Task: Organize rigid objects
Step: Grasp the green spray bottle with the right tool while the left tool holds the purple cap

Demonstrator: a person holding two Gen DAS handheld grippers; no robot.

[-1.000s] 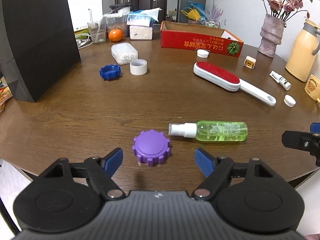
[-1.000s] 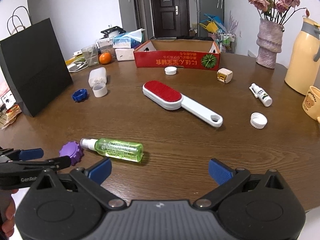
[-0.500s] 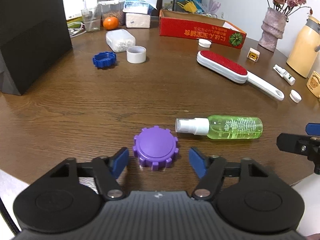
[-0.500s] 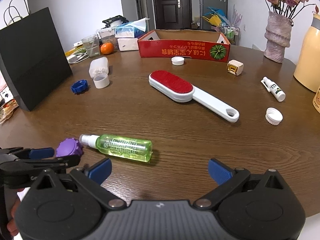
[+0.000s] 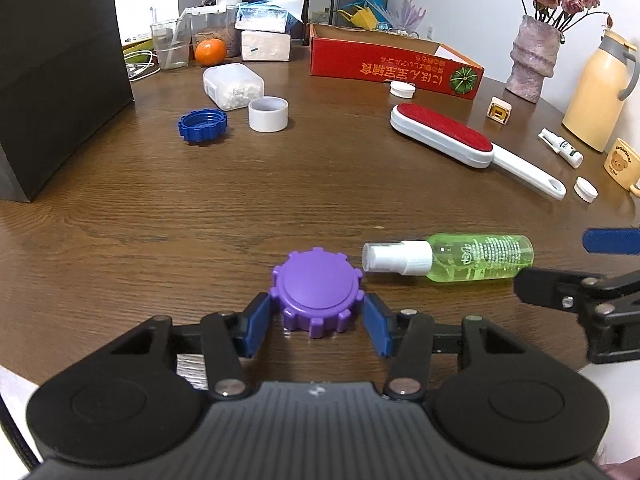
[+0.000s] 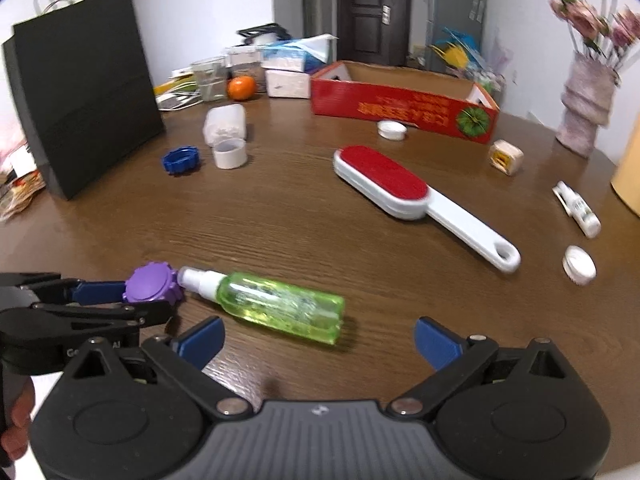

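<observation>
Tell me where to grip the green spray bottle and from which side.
Grip the green spray bottle across the middle of its round body, coming from above. It lies flat on the table, nozzle toward the purple cap, so its long sides are free; the white nozzle end is narrower and crowded.

We see the left tongs (image 5: pixel 317 322) closing in, blue pads (image 5: pixel 256 322) at both sides of the purple cap (image 5: pixel 316 290) on the bench (image 5: pixel 280 200). Green spray bottle (image 5: pixel 452 258) lies just right of the cap, nozzle nearly touching it. Right tongs' fingers (image 5: pixel 560 292) sit right of the bottle.
</observation>
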